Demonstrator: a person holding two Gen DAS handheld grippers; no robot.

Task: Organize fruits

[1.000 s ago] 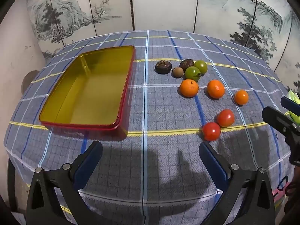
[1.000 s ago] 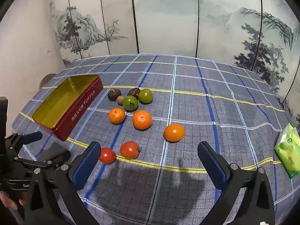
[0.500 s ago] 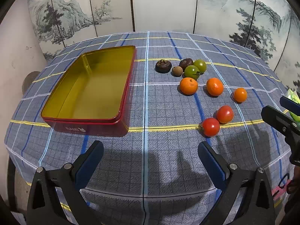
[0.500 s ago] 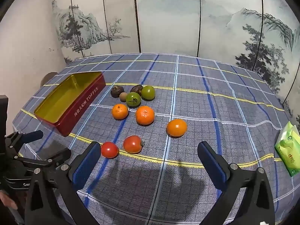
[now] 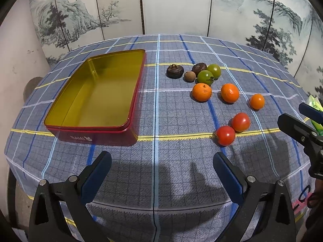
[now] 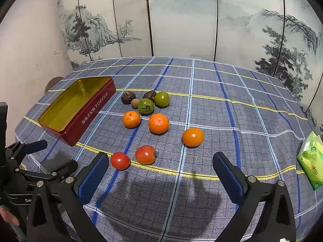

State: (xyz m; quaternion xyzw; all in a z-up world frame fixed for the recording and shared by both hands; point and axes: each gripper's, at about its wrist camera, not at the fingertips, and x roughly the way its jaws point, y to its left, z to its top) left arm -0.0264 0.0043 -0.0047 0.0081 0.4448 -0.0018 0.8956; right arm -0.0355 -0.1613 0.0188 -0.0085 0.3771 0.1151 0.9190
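Both grippers sit at the near edge of the surface (image 6: 201,92), nothing picked, the tin empty: this looks like the opening approach, no fruit sorted yet.

Right gripper (image 6: 160,171): fingers (image 6: 92,178) spread wide, holding nothing, touching nothing. Just beyond the left fingertip lies a red tomato (image 6: 120,160), and a second tomato (image 6: 145,154) sits beside it, between the fingertips and a little ahead. Further out, toward the right finger's side, a lone orange (image 6: 193,137). Past that, two more oranges (image 6: 158,123), then the green fruits (image 6: 146,106) and the dark brown ones (image 6: 128,97) bunched together. Far off to the left of the fingers, the red tin (image 6: 88,111).

Left gripper (image 5: 161,172): fingers (image 5: 227,178) also wide apart, empty, over bare cloth. The tin lies ahead of its left finger, gold inside showing, nothing in it.

My call for the next move: the right gripper drops forward onto the nearest tomato, straddles it and closes gently, since that soft skin won't take a hard squeeze and a round fruit may roll off a glancing finger. Then across to the tin.
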